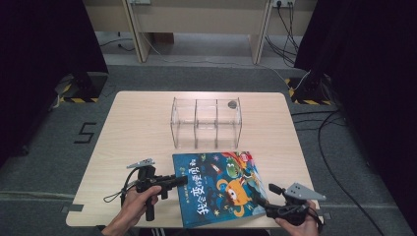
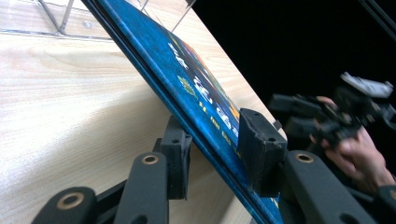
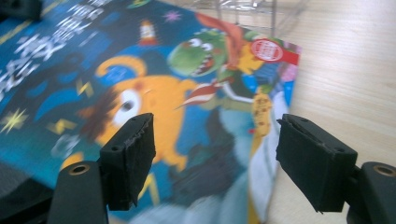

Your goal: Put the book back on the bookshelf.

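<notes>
- Clamping the spine edge of the picture book (image 1: 221,187), the left gripper (image 1: 169,181) lies level across the table (image 1: 137,128), its jaws pointing toward the person's right; the left hand (image 1: 140,199) wraps the handle from below.
- In the left gripper view the book (image 2: 196,88) stands tilted, one pad on its blue cover and the other under it, that edge raised off the wood.
- The right gripper (image 1: 273,196) sits at the book's near right corner, angled up and to the left, held by the right hand (image 1: 300,223) at the table's front edge.
- Its jaws stand wide apart and press on nothing; the right gripper view shows the cover (image 3: 187,93) lying beyond them.
- Behind the book stands a clear three-bay organizer (image 1: 206,123).
</notes>
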Motion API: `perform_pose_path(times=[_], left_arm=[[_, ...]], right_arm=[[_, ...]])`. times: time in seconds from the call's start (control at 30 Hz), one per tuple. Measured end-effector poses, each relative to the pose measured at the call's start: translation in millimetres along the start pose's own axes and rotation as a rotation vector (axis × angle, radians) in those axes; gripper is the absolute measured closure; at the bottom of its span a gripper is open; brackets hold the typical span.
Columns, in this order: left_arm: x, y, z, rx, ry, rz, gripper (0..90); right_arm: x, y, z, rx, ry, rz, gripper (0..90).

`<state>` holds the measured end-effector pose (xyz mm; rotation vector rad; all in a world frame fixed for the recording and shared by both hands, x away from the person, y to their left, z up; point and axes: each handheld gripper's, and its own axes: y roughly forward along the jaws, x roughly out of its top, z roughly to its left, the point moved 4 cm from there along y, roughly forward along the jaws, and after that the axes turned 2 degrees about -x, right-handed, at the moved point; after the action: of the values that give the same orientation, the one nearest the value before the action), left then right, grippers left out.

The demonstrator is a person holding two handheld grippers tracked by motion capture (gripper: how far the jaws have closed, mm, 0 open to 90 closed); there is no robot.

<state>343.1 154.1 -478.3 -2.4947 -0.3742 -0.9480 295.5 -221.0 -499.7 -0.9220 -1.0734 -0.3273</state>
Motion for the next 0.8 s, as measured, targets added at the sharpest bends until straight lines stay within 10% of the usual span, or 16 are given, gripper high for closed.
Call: perform_pose_path(times=[0.37,0.8], left_arm=[[6.2,3.1,-6.7,0.030,-0.024,-0.011,62.6],[8.6,3.8,-20.5,0.014,-0.063,-0.043,60.5]], right_arm=[[-10.3,-1.7,64.6,-0.015,-0.258,-0.024,20.1],[-12.8,17.7,96.2,-0.127,-0.504,0.001,20.3]])
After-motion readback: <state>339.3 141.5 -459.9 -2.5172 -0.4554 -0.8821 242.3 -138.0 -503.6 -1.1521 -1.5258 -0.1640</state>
